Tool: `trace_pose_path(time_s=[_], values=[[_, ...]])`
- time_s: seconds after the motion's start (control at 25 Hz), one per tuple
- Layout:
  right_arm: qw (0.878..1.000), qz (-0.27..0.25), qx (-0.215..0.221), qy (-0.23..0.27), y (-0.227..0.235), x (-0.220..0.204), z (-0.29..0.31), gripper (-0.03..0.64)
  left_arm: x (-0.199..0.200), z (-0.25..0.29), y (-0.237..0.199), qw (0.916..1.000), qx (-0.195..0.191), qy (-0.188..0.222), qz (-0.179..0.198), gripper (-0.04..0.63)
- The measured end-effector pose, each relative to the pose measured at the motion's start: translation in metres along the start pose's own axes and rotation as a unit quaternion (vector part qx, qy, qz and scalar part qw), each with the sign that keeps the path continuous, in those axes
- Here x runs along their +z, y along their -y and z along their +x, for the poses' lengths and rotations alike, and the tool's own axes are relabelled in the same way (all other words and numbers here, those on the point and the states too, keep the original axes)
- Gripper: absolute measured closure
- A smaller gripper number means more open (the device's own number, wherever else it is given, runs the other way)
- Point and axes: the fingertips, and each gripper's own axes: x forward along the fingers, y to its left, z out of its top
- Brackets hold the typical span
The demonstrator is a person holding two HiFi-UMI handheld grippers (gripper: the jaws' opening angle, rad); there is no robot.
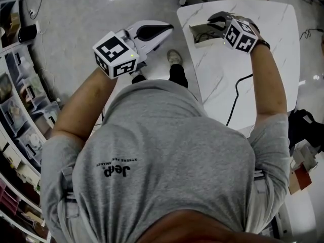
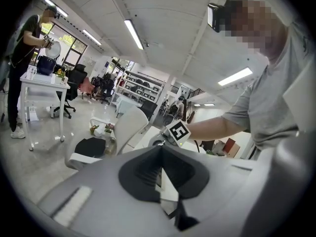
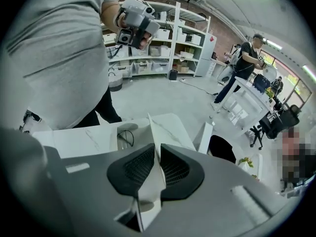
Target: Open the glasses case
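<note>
The glasses case (image 1: 201, 35) is a white folding case at the near-left corner of the marble table (image 1: 243, 85), with dark glasses lying inside it. My right gripper (image 1: 216, 23) hangs over it, pointing steeply down. In the right gripper view its jaws (image 3: 158, 154) are shut on the case's thin white lid flap (image 3: 153, 135), which stands upright between the pads; the case body (image 3: 124, 138) lies beyond. My left gripper (image 1: 163, 30) is held over the floor left of the table, shut and holding nothing. Its pads meet at the tips in the left gripper view (image 2: 161, 152).
A black cable (image 1: 237, 99) runs across the table toward me. My feet (image 1: 174, 57) stand at the table's left edge. Shelves with boxes (image 1: 20, 110) line the far left. A white chair (image 2: 123, 127) stands on the floor beyond the left gripper. Another person (image 2: 19, 68) works at a far table.
</note>
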Motion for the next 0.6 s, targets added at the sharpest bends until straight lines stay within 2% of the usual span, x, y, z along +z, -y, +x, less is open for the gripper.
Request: trace_pose_path(time_s=[0.6], values=[[0.999, 0.009, -0.027, -0.015, 0.023, 0.002, 0.012, 0.571, -0.002, -0.033, -0.007, 0.9997, 0.023, 0.006, -0.001, 0.549]])
